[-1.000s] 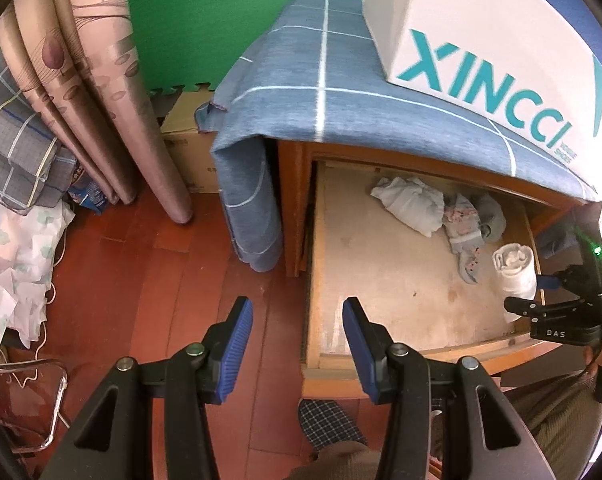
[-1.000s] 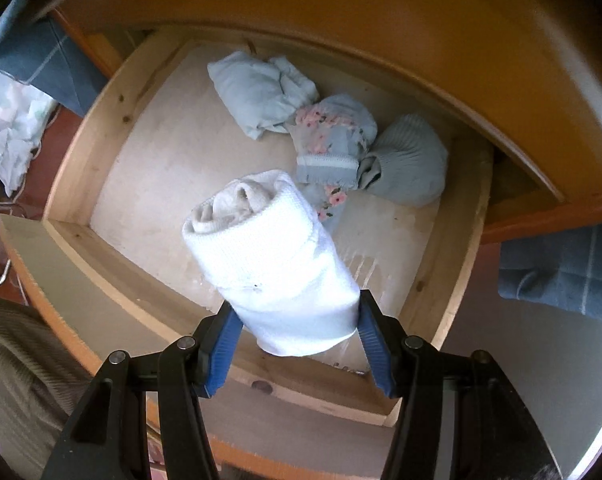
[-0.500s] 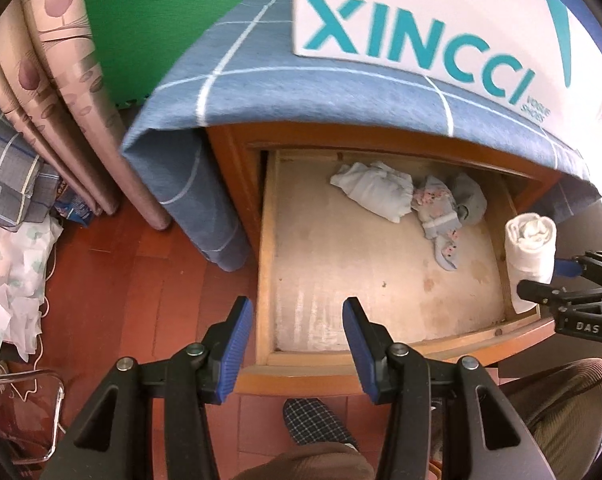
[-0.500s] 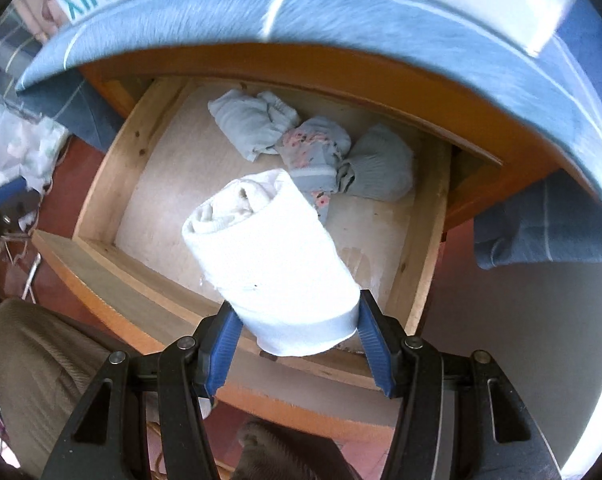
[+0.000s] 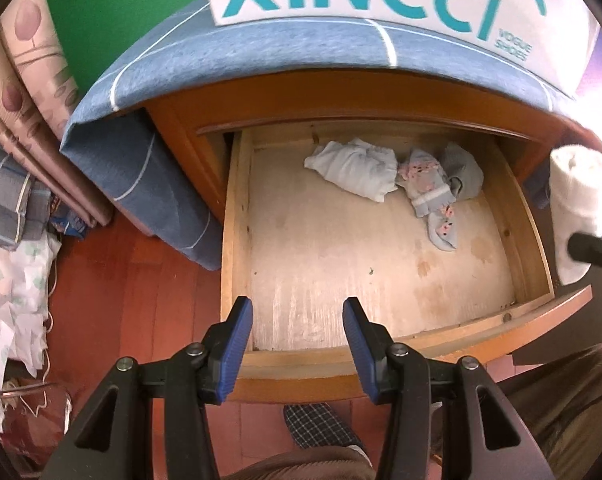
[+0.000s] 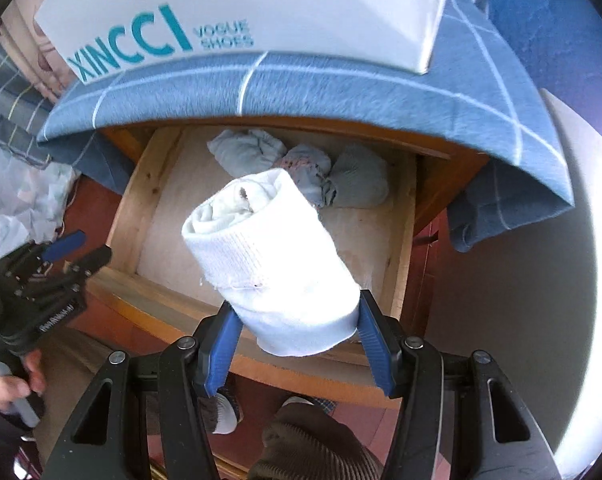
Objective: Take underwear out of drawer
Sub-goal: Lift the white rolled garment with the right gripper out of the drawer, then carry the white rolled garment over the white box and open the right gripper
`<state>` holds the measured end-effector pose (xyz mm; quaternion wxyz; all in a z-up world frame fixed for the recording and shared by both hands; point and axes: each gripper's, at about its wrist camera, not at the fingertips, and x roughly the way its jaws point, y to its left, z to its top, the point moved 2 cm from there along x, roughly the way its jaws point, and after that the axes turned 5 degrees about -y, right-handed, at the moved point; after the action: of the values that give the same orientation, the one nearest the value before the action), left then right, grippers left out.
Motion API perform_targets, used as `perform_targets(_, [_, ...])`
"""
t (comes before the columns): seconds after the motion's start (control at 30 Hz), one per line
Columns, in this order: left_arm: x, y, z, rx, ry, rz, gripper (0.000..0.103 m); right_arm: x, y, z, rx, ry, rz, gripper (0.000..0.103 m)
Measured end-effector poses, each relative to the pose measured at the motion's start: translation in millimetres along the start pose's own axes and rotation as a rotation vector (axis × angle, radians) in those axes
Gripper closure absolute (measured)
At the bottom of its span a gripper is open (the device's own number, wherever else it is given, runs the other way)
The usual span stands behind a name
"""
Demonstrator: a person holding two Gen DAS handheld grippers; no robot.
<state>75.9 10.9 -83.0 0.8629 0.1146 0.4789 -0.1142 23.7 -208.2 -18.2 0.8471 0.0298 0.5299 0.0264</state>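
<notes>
Left-wrist view, lower centre: our left gripper (image 5: 297,330) with jaws spread, gripping nothing, over front edge of pulled-out drawer (image 5: 237,216). Drawer's upper right: three loose garments (image 5: 397,176) bunched near back. Right-wrist view, centre: our right gripper (image 6: 295,334) clenched on white rolled underwear (image 6: 269,256), raised above drawer.

Left gripper (image 5: 297,332) fingers (image 5: 239,332) spread above open drawer (image 5: 237,216) front.
</notes>
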Motion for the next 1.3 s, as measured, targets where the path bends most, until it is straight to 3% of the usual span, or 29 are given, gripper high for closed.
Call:
perform_targets(0.43, [-1.3,11.3,-1.0,-0.064,-0.014,-0.016,0.055,-39.0,0.3,3.2,0.021,-0.065,-0.013,0.05])
perform_targets(0.63, [-2.3,12.1,-1.3,-0.07,-0.021,-0.017,0.055,-76.7,2.0,16.8,0.015,-0.139,-0.005,0.05])
perform_targets(0.97, [-4.8,15.1,-1.3,-0.087,-0.033,-0.027,0.055,-153.8,7.0,81.9,0.003,-0.323,-0.014,0.05])
perform_targets(1.3, [-4.4,18.9,-0.3,-0.112,-0.038,-0.045,0.055,-152.8,25.4,158.0,-0.013,-0.349,-0.048,0.05])
